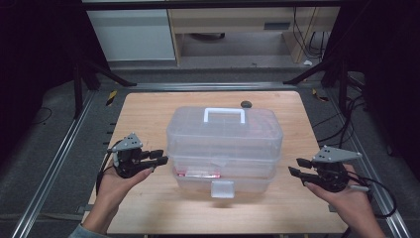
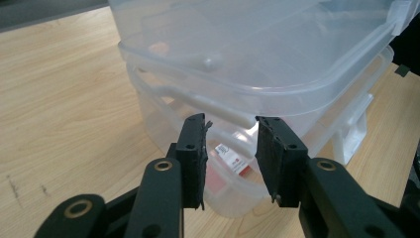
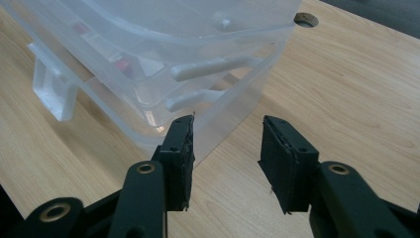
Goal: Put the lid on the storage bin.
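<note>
We see the clear plastic storage box (image 1: 225,148) on the desk (image 1: 143,111), flanked by left tool (image 1: 157,157) and right tool (image 1: 297,167), both spread, gripping nothing.

The clear plastic tiered storage box with a white handle (image 1: 224,144) fills the middle of the light wooden table (image 1: 148,106), blocking any straight path across. Bare tabletop lies open on both sides, where the left gripper (image 1: 161,157) and right gripper (image 1: 296,167) stand, and behind the box up to a small dark round hole (image 1: 246,104)
</note>
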### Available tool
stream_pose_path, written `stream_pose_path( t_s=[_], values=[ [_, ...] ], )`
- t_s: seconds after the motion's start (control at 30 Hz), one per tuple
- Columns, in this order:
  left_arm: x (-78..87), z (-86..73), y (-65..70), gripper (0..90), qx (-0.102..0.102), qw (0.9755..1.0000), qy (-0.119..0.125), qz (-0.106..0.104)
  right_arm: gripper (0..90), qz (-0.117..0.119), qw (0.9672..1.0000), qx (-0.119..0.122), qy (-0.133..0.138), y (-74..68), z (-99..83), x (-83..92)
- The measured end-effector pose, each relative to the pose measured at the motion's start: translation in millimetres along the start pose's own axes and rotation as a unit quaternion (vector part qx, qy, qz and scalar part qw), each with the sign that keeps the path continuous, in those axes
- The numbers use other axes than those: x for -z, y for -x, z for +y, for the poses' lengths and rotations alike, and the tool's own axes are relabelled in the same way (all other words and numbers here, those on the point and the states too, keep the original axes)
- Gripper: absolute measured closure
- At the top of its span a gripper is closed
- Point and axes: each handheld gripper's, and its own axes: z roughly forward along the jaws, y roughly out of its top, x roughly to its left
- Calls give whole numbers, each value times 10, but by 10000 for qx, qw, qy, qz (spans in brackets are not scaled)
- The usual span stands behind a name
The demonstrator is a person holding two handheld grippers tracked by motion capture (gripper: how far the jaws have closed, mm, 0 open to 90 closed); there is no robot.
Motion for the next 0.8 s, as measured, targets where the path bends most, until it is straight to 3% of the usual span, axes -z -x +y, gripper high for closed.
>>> stream_pose_path(
  t_s=[0.07, 0.27, 0.47, 0.63, 0.77, 0.8],
  values=[
    [11, -39, -22, 630, 13, 10000, -34, 35, 553, -18, 10000, 6, -16, -3, -5, -5],
    [47, -193, -142, 605, 57, 9990, -200, 398, 503, -80, 10000, -36, -38, -6, -44, -68],
    [38, -287, -216, 507, 80, 9972, -314, 670, 438, -208, 9997, -108, -99, -1, -96, -149],
    [-34, -307, -310, 295, -64, 9895, -586, 1323, 352, -429, 9986, -221, -200, 30, -122, -217],
    [-147, -338, -420, 119, 51, 9832, -771, 1656, 285, -760, 9958, -356, -360, 89, -162, -334],
    [-147, -338, -420, 96, 51, 9832, -771, 1656, 280, -826, 9950, -406, -385, 111, -175, -371]
  ],
)
